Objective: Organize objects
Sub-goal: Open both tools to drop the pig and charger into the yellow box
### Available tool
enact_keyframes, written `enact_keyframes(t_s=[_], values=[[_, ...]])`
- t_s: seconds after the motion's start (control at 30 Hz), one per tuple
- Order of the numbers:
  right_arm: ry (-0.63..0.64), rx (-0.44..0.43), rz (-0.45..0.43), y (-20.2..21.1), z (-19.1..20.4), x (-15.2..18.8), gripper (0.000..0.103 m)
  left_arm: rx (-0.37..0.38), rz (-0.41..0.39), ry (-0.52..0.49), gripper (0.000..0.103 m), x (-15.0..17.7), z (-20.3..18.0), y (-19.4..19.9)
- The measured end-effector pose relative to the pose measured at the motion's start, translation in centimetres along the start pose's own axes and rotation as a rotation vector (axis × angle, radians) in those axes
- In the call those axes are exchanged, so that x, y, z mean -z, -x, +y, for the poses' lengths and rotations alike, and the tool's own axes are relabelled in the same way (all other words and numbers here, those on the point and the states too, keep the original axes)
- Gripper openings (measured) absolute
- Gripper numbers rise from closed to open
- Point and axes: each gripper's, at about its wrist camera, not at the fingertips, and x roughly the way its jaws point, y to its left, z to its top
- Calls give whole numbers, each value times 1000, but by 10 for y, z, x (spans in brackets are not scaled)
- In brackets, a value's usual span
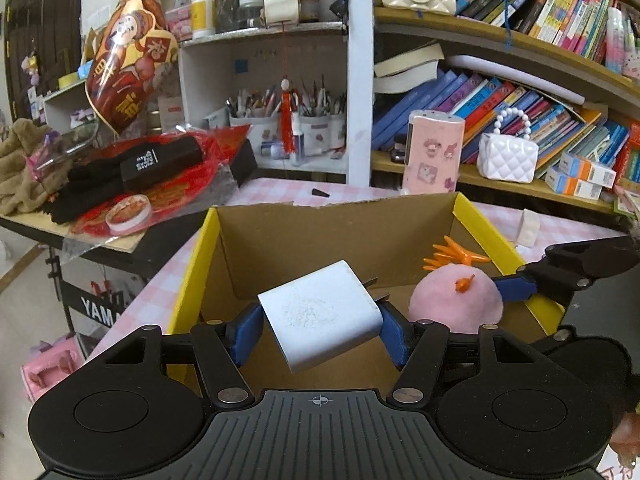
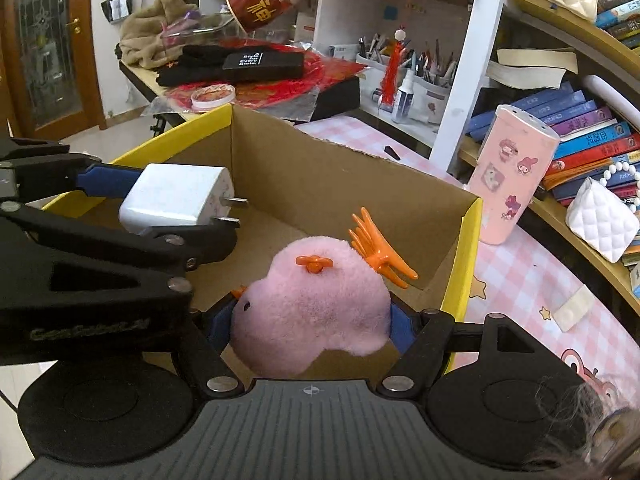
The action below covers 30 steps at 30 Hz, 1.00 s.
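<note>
My left gripper (image 1: 320, 330) is shut on a white plug charger (image 1: 320, 316), its blue pads pressing both sides. The charger (image 2: 176, 198) hangs over the open cardboard box (image 1: 320, 236), prongs pointing into it. My right gripper (image 2: 310, 322) is shut on a pink fluffy hair clip with orange teeth (image 2: 312, 308), also above the box (image 2: 340, 176). From the left wrist view the pink clip (image 1: 456, 300) sits to the right of the charger, with one blue finger (image 1: 514, 286) of the right gripper beside it.
The box has yellow outer walls and stands on a pink checked tablecloth (image 2: 520, 280). A pink sticker-covered container (image 2: 510, 176) and a white quilted bag (image 2: 600, 216) stand to the right. Bookshelves rise behind. A cluttered side table (image 1: 120, 184) lies to the left.
</note>
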Motion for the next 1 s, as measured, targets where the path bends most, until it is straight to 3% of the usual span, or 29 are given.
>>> enact_keyframes(t_s=[0.27, 0.33, 0.4, 0.5, 0.73, 0.87, 1.0], values=[[-3, 0, 3, -1, 0, -1, 73, 32, 20, 43, 64, 2, 7, -6], [-9, 1, 0, -2, -1, -1, 74, 44, -10, 36, 68, 2, 7, -2], [-19, -3, -16, 1, -1, -1, 81, 52, -57, 27, 84, 1, 5, 6], [-31, 33, -48, 7, 0, 1, 89, 70, -129, 27, 84, -3, 5, 23], [-93, 94, -153, 49, 4, 6, 89, 90, -289, 75, 89, -9, 15, 71], [-158, 129, -223, 85, 6, 14, 90, 101, -324, 83, 91, -1, 26, 95], [-233, 160, -251, 110, 10, 25, 91, 97, -307, 108, 91, 12, 35, 109]])
